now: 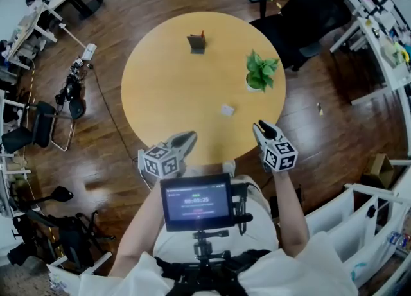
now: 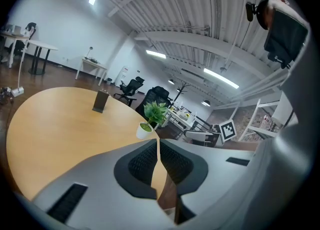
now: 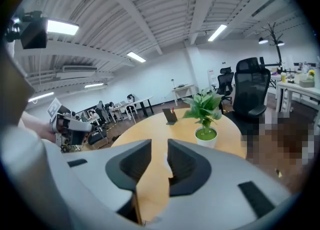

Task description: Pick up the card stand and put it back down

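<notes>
Chest-rig monitor point(image 1: 196, 201) sits closest to the head camera, lit; its readout is too small to read. Both grippers hang over the near rim of the table, nothing in either.

Left gripper point(image 1: 184, 139): jaws drawn together to a thin slit in its own view point(image 2: 158, 146), nothing in the slit.
Right gripper point(image 1: 262, 128): jaws part-way apart point(image 3: 159, 149), bare tabletop showing through the gap, no contact with anything.

Card stand point(image 1: 197, 42): upright on the far part of the round wooden table point(image 1: 160, 95), well apart from both grippers, untouched. Pick-up not yet begun.

Key relation:
- The stand lies nearly straight ahead of the left gripper and ahead-left of the right gripper. Judged from the head view, the left is slightly nearer, but only by a little.
- In the right gripper view the stand point(image 3: 170, 116) sits just above the jaw gap, so that gripper is aimed at it. In the left gripper view it point(image 2: 100, 101) sits left of the jaw line.
- The stand's broad dark face seems to run across the reach, with something red at its top edge. Thin axis cannot be confirmed.
- Potted plant point(image 1: 260, 71) stands right of the right gripper's path; judged a brush risk.
- 1 small white piece point(image 1: 227, 110) lies flat between the right gripper and the stand.

Surface: smooth pale wood, otherwise bare.
Room: dark plank floor point(image 1: 321, 134), black office chair point(image 1: 302, 18) beyond the table, and desks along the walls.
</notes>
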